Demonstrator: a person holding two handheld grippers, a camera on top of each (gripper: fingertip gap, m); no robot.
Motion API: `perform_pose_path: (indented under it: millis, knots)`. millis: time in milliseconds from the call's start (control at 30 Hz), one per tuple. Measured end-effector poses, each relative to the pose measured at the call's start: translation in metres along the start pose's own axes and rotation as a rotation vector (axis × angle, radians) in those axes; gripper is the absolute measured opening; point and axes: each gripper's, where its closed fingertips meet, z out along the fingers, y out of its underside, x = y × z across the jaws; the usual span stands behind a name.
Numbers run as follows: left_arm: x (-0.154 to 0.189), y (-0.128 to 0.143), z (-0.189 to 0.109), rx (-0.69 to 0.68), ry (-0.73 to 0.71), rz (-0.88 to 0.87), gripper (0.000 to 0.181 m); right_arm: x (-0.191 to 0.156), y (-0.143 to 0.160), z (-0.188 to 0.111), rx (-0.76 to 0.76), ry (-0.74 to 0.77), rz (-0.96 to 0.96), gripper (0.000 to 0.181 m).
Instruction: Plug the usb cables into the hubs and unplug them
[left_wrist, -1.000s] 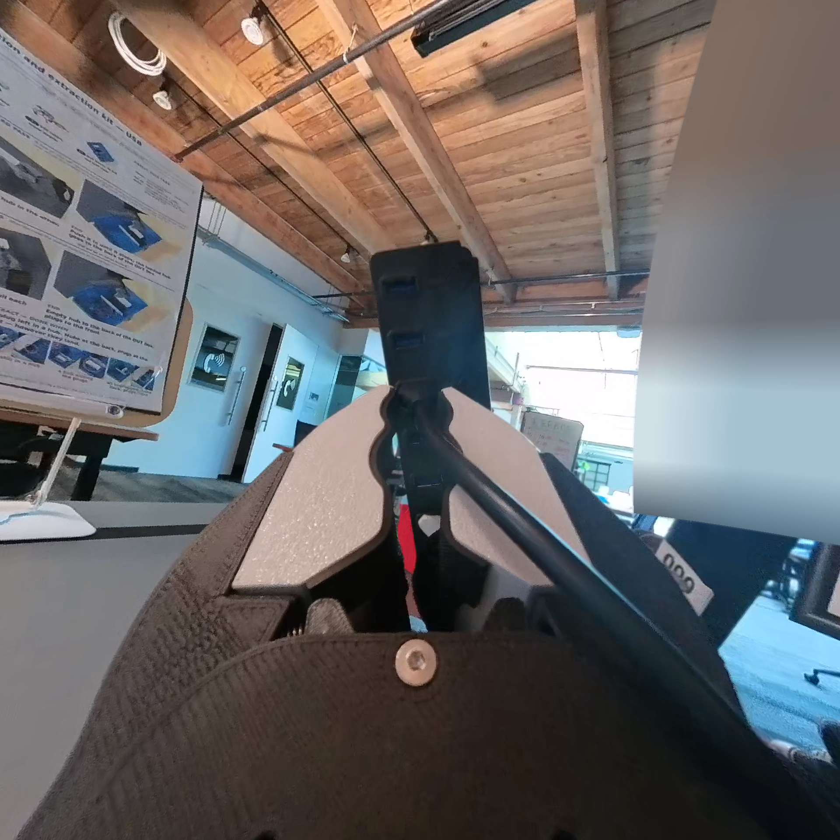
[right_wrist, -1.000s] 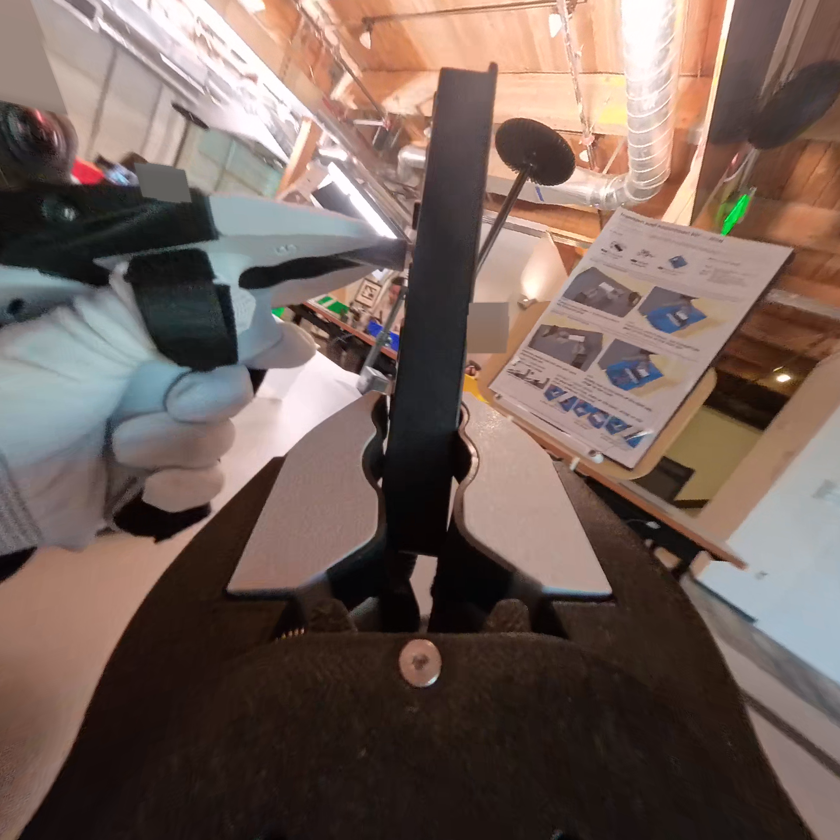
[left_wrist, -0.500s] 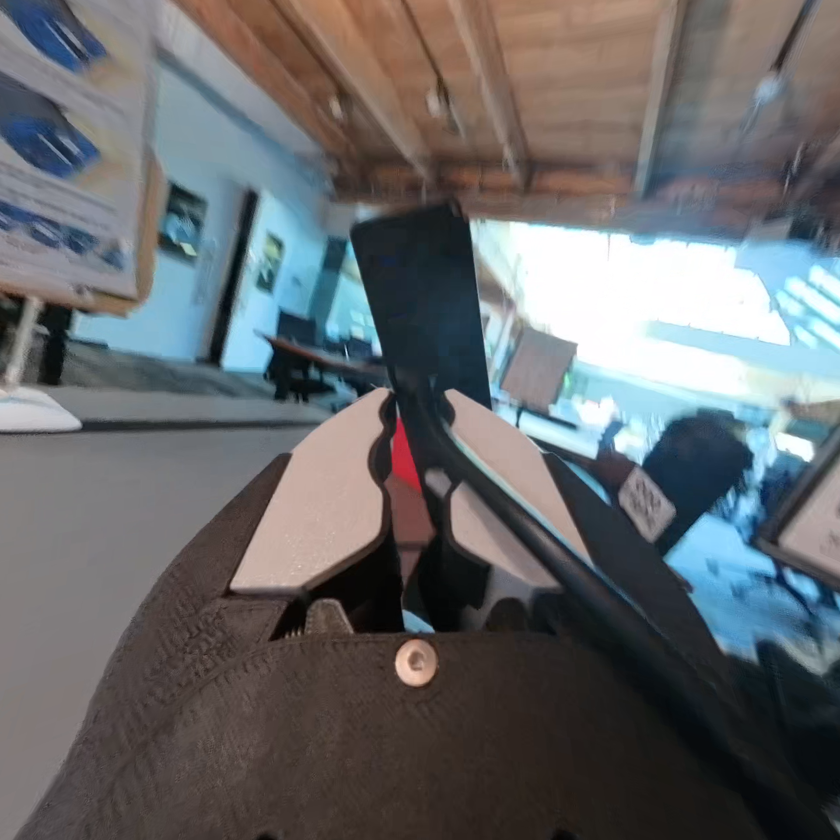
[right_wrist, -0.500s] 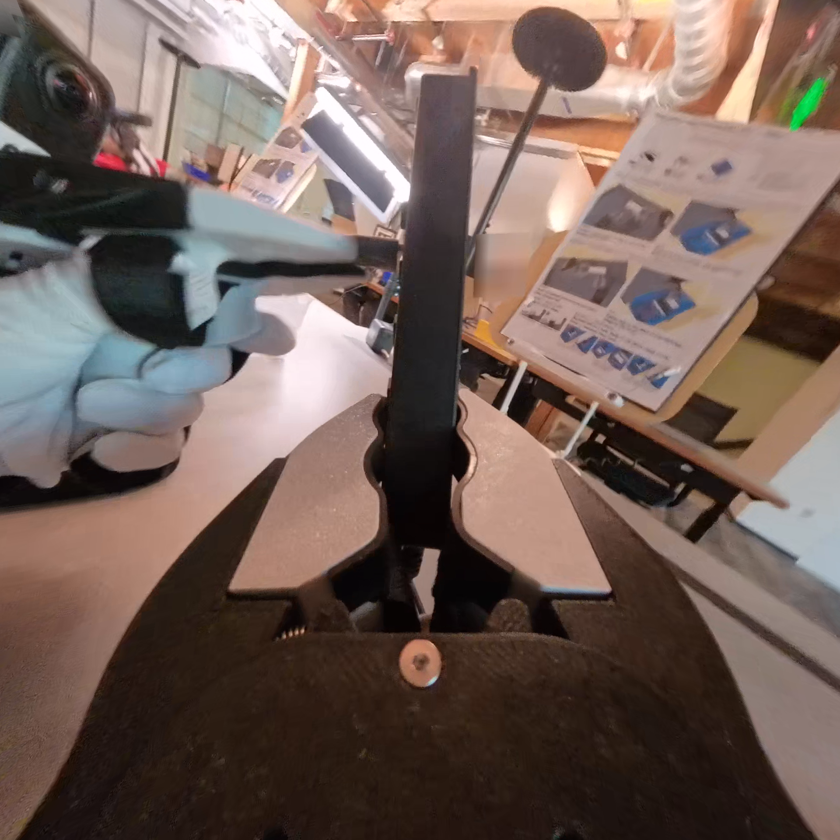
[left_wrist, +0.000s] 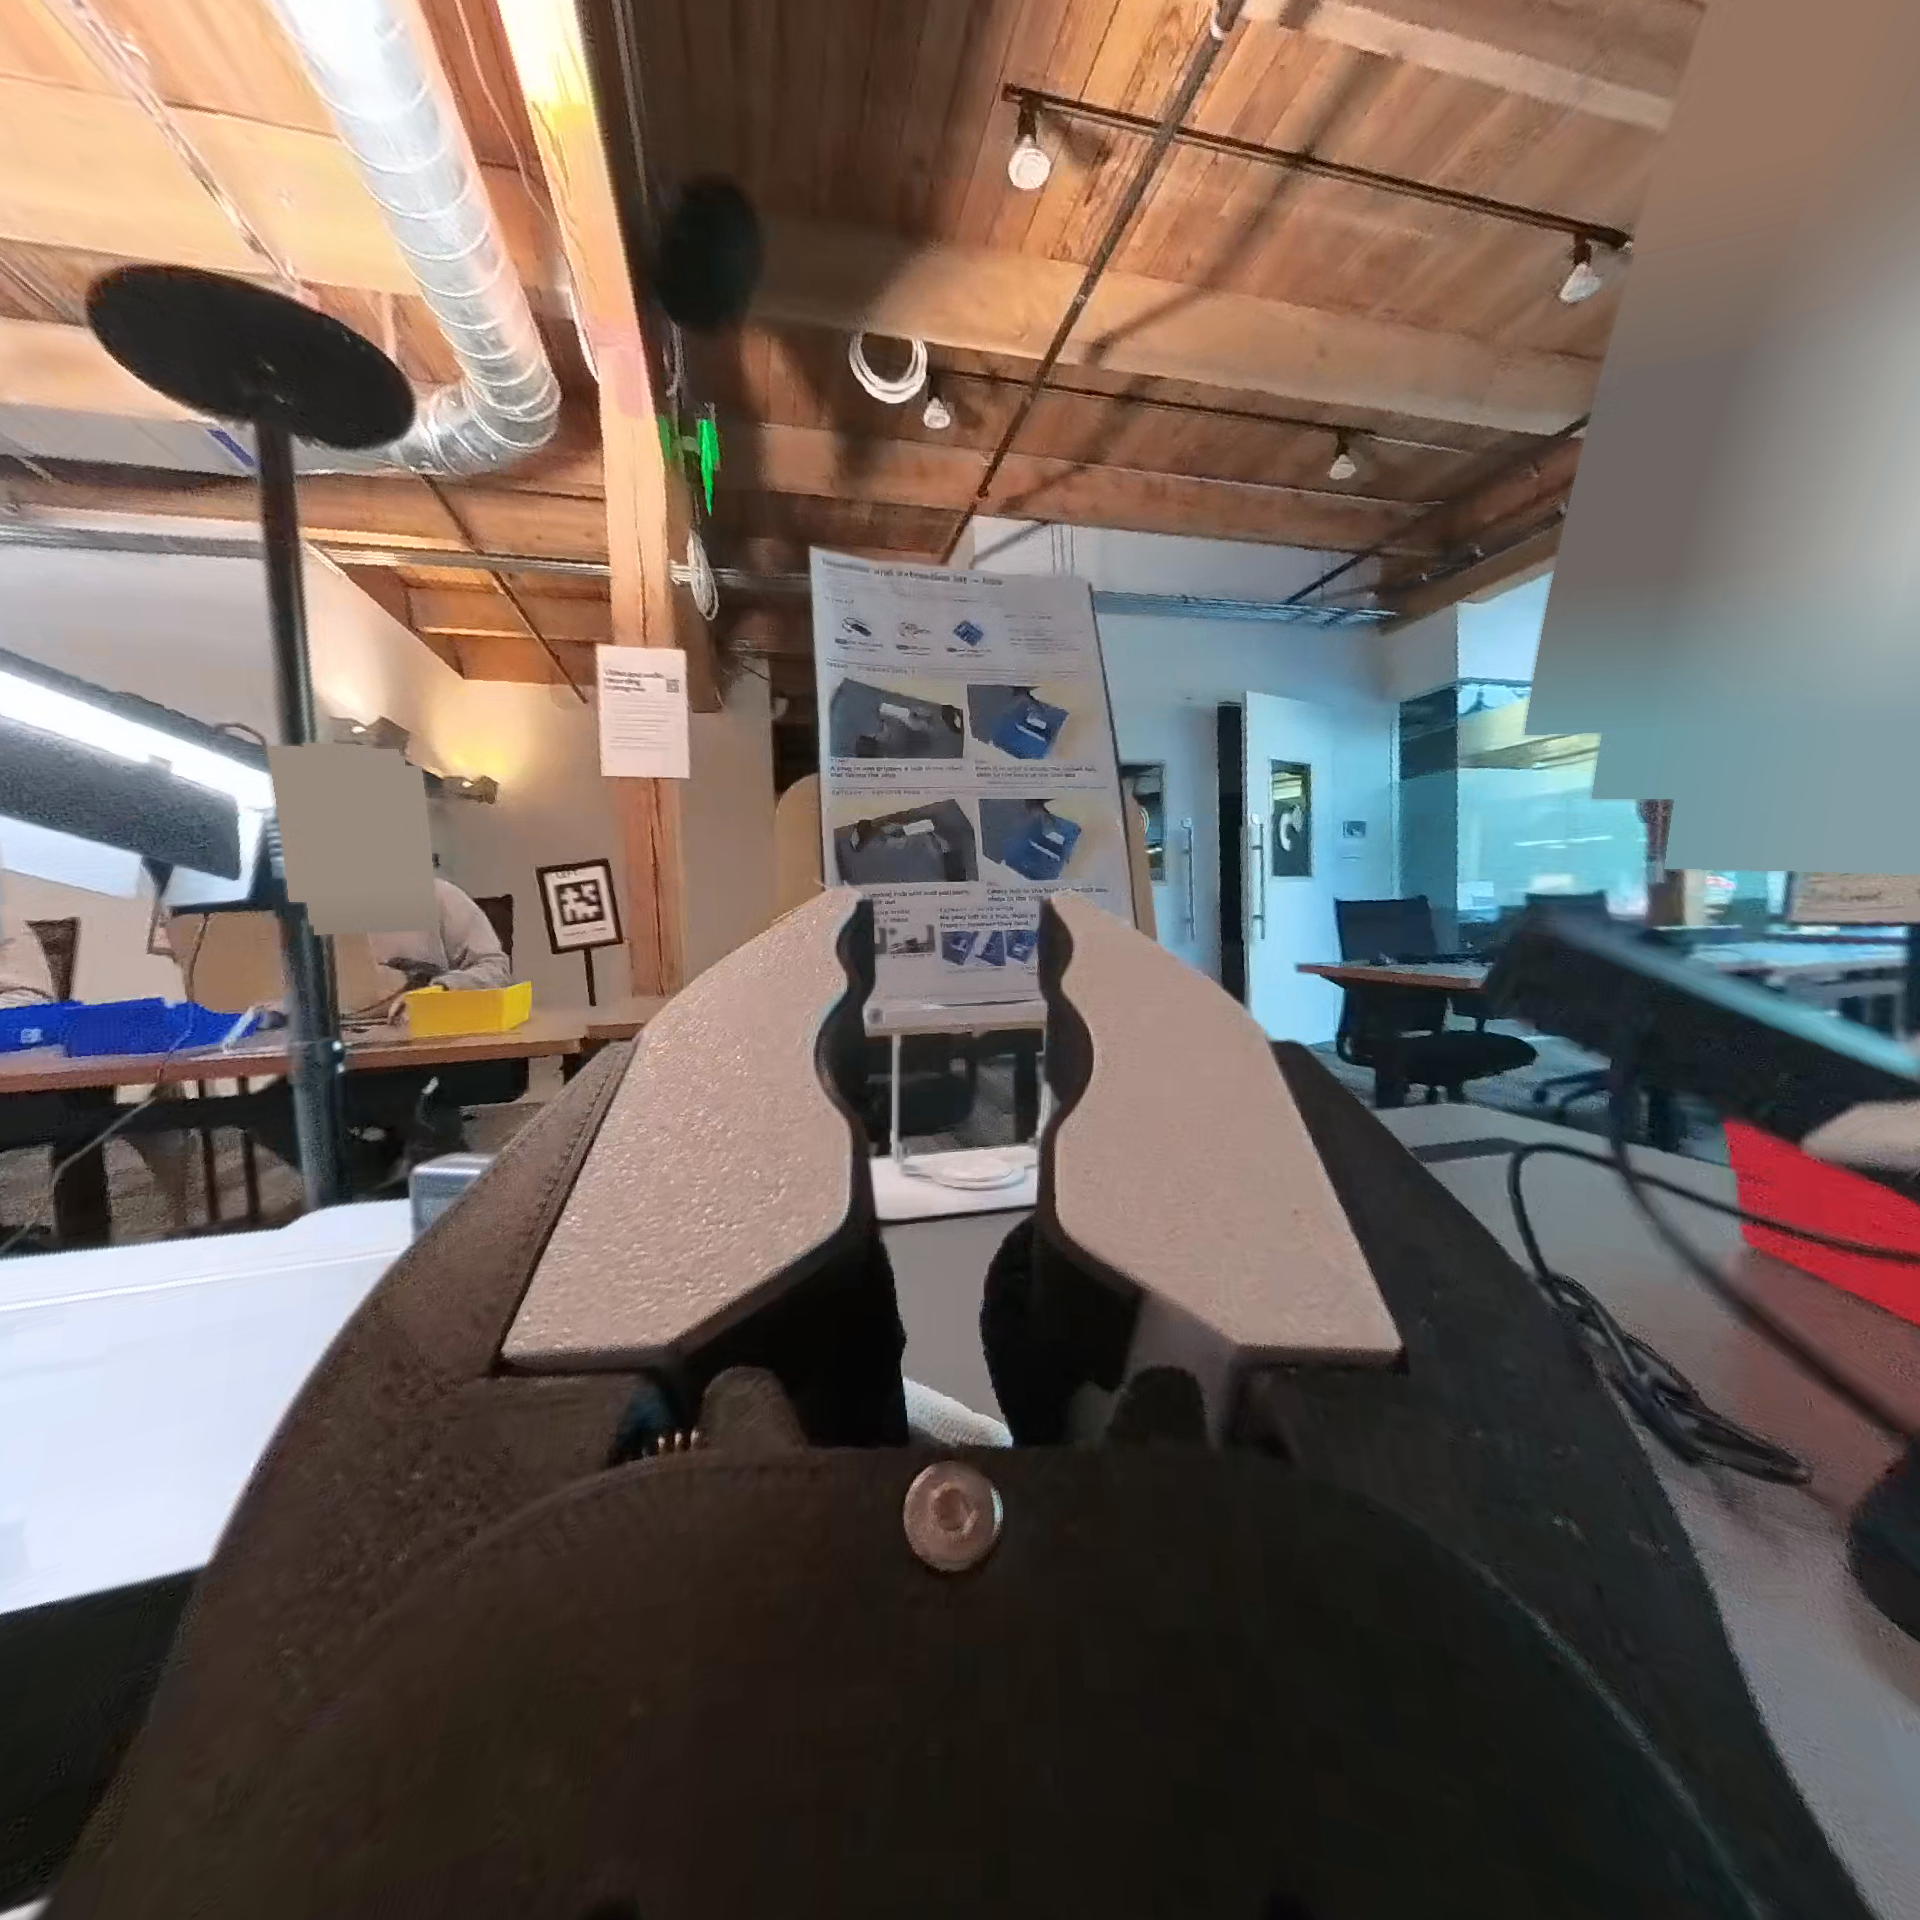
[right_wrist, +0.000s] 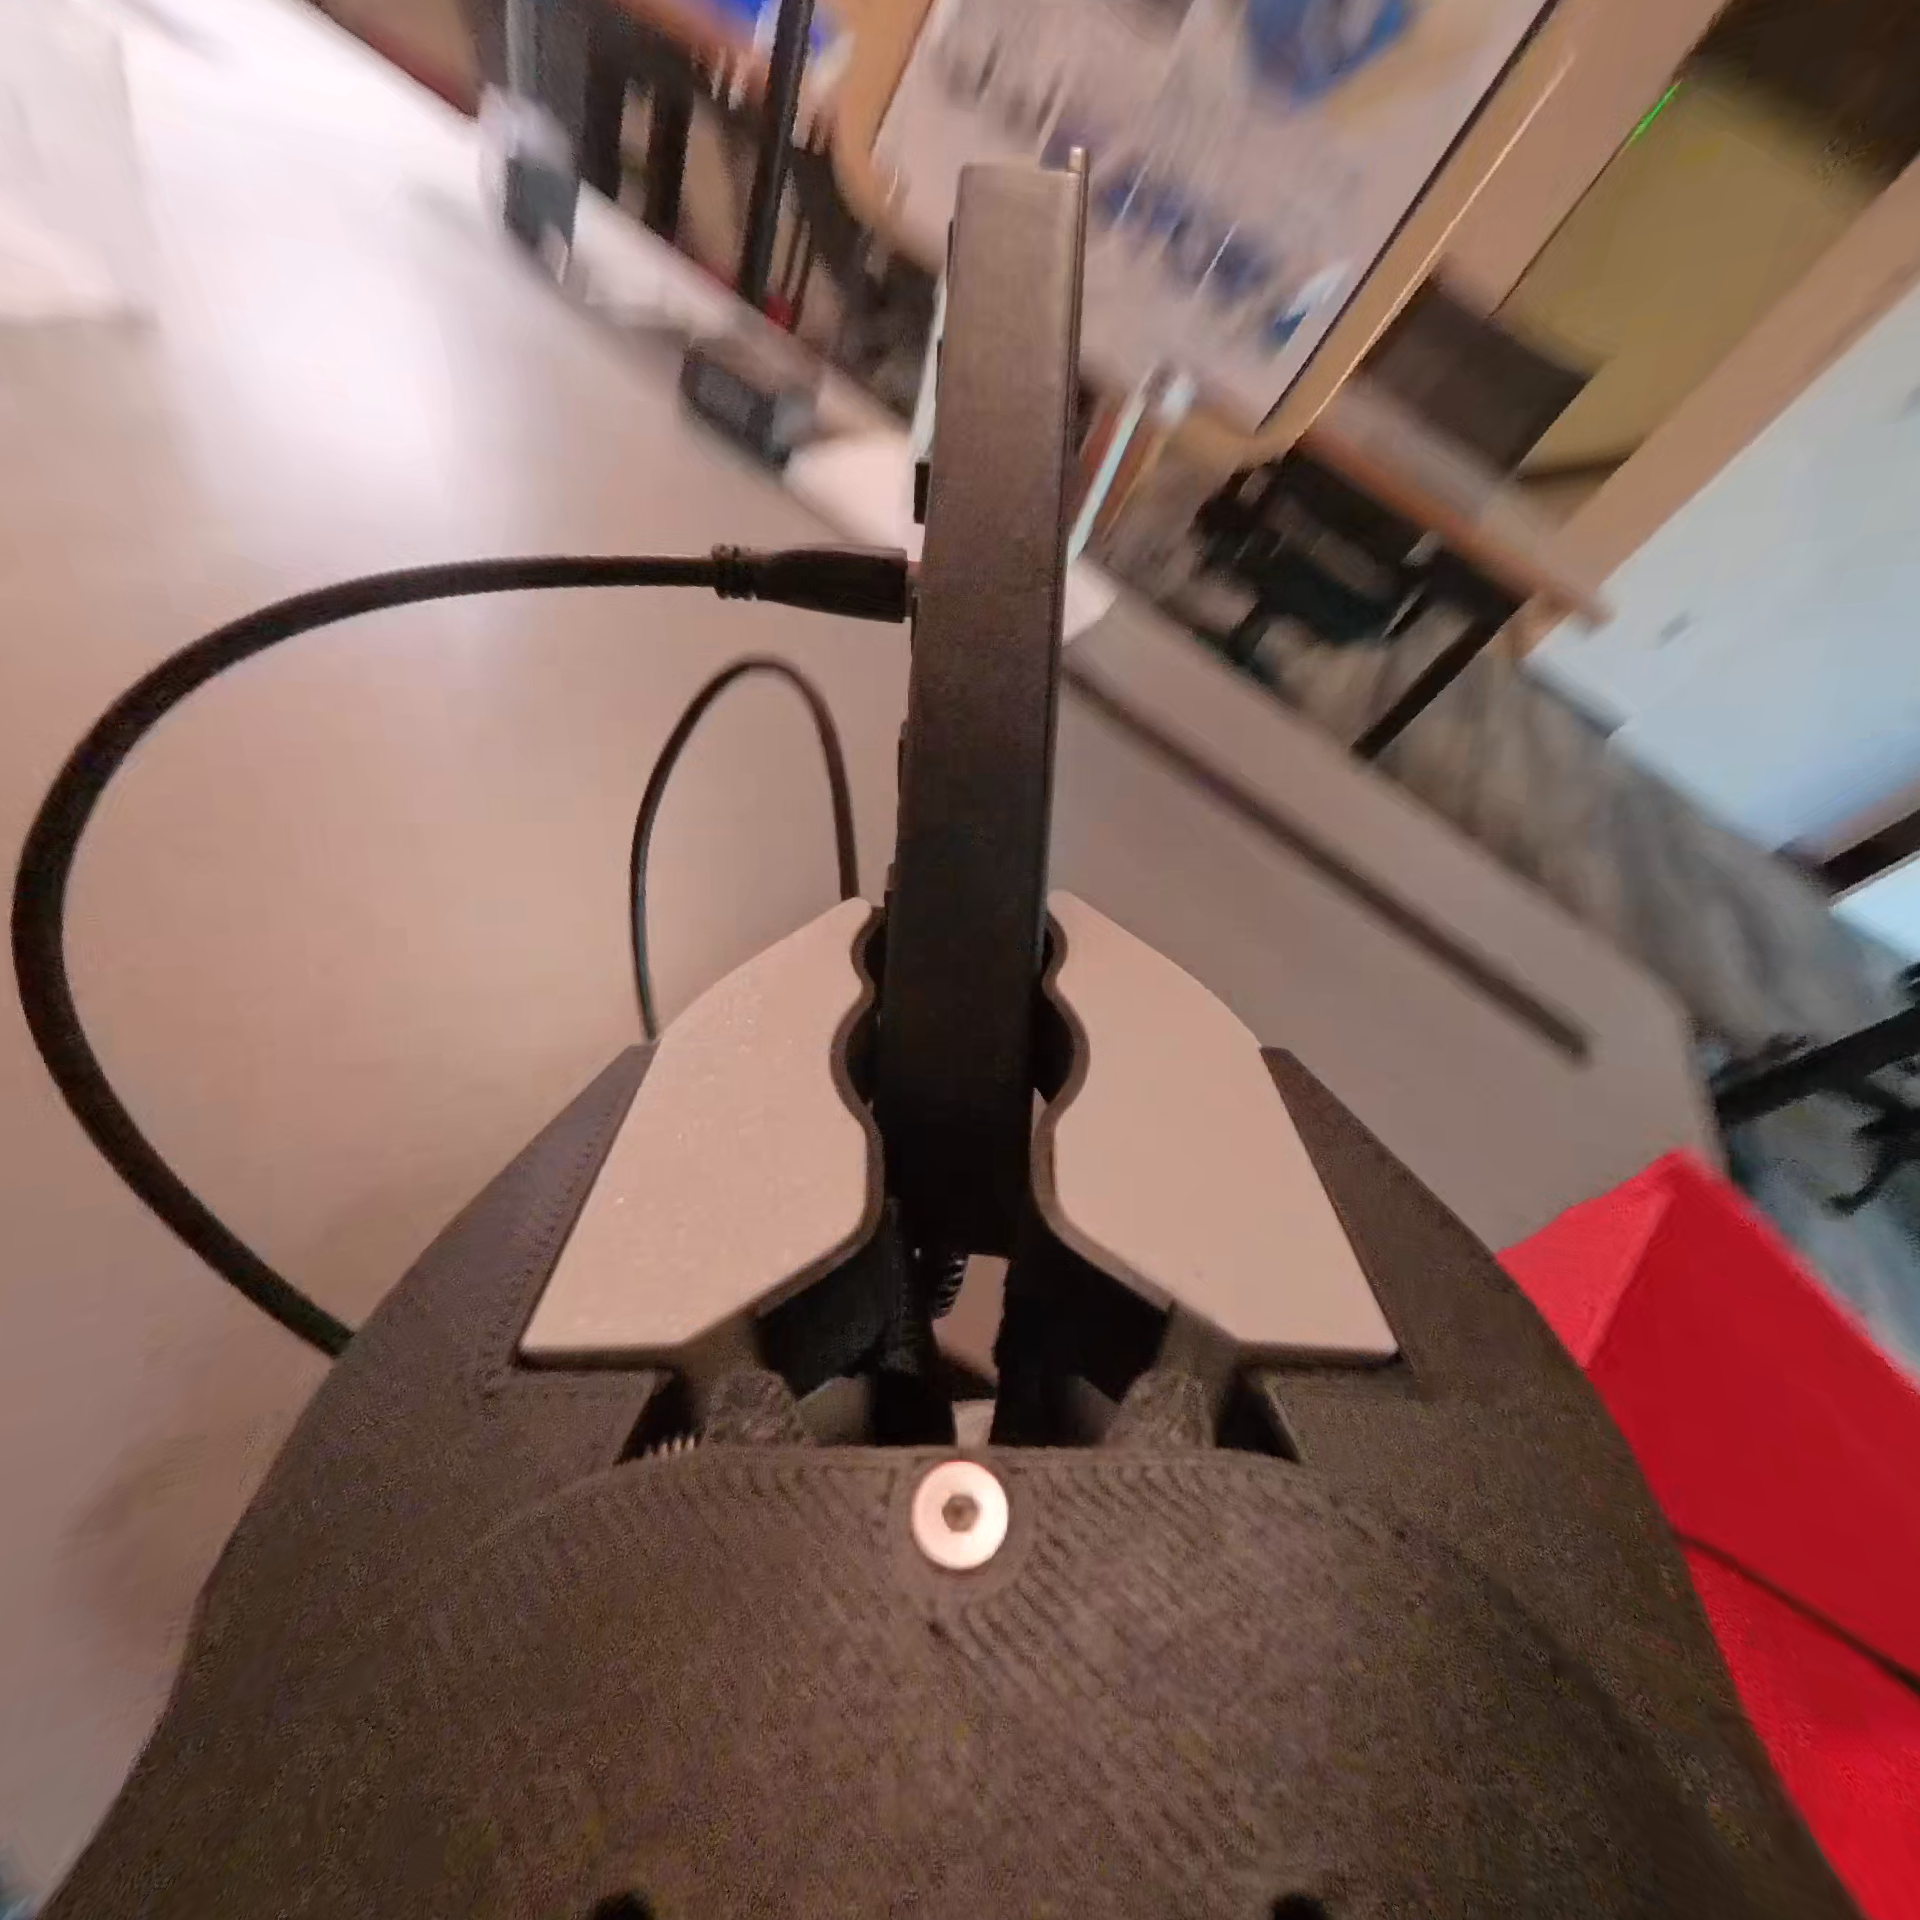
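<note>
At far left of the right wrist view, a thick black cable (right_wrist: 125, 1039) loops up off the table (right_wrist: 312, 935), and its plug (right_wrist: 821, 582) sits in a port on the left face of the hub (right_wrist: 987, 644). A thinner cable (right_wrist: 748, 686) arcs behind it; its far end is hidden by my finger. My right gripper (right_wrist: 961, 935) is clenched on the hub, which stands upright, edge-on between the fingers (right_wrist: 748, 1143), with its lower end buried in the jaws. Its ports are barely legible from this angle. Background beyond is motion-blurred. A red bin (right_wrist: 1766, 1403) is cut off at lower right.

Left wrist view: my left gripper (left_wrist: 951, 914) is released, its fingers (left_wrist: 727, 1143) parted with nothing between them. A poster (left_wrist: 961, 748) on a stand shows through the gap. Right of it, thin cables (left_wrist: 1621, 1340) trail across the table (left_wrist: 1475, 1164) toward the red bin (left_wrist: 1829, 1216), partly cut off by the frame edge. A dark blurred shape (left_wrist: 1683, 1018) above the bin is too smeared to identify.
</note>
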Motion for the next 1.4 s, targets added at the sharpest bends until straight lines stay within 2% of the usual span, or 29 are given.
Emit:
perform_pose_path:
  millis: [100,233,367,567,667,767,967,1067,1133,1300,1400]
  knots:
    - [-0.025,-0.015,-0.009,-0.085,0.016,-0.018,0.029,-0.023,0.038,0.013,-0.226,-0.163,0.066,0.026]
    - [-0.058,-0.023,-0.028,-0.205,-0.004,-0.023,0.029,-0.048,0.067,0.029,-0.339,-0.306,0.15,0.026]
    - [-0.098,-0.013,-0.05,-0.357,-0.111,0.033,0.029,-0.059,0.1,0.038,-0.506,-0.314,0.113,0.026]
    - [-0.127,0.033,-0.082,-0.706,-0.146,-0.017,0.029,-0.062,0.094,0.038,-0.485,-0.333,0.121,0.03]
    - [-0.14,0.069,-0.097,-0.933,-0.144,0.004,0.03,-0.06,0.084,0.034,-0.436,-0.351,0.125,0.048]
    - [-0.155,0.106,-0.107,-1.15,-0.108,0.045,0.029,-0.059,0.06,0.025,-0.317,-0.397,0.151,0.068]
    - [-0.167,0.162,-0.115,-1.534,0.129,0.13,0.033,-0.05,0.01,-0.005,-0.084,-0.454,0.196,0.067]
    - [-0.189,0.18,-0.119,-1.69,0.146,0.174,0.034,-0.047,-0.003,-0.017,-0.027,-0.453,0.187,0.064]
    - [-0.204,0.188,-0.118,-1.745,0.139,0.209,0.034,-0.046,-0.009,-0.023,-0.003,-0.449,0.179,0.062]
    - [-0.211,0.208,-0.125,-1.868,0.227,0.188,0.035,-0.048,-0.021,-0.031,0.044,-0.448,0.16,0.058]
    - [-0.2,0.214,-0.12,-1.823,0.312,0.096,0.021,-0.048,-0.024,-0.033,0.054,-0.44,0.153,0.056]
